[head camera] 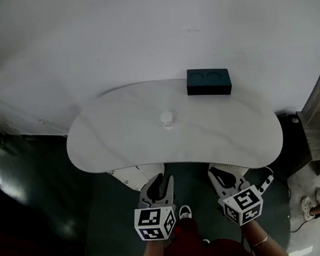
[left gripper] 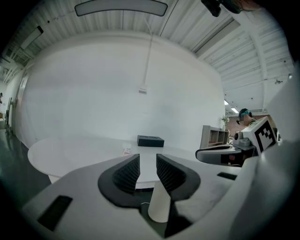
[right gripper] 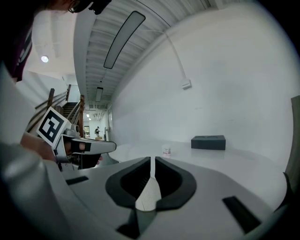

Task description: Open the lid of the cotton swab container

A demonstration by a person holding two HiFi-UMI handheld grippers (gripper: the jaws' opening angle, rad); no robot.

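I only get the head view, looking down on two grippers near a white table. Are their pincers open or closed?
Observer: The left gripper view shows the left gripper with its jaws apart and nothing between them.
Visitor: And the other one?
Observer: The right gripper has its jaws together, holding nothing.
Visitor: What's that little white thing ahead of them?
Observer: The cotton swab container. Seen from the side it stands upright, with what looks like a pinkish label.
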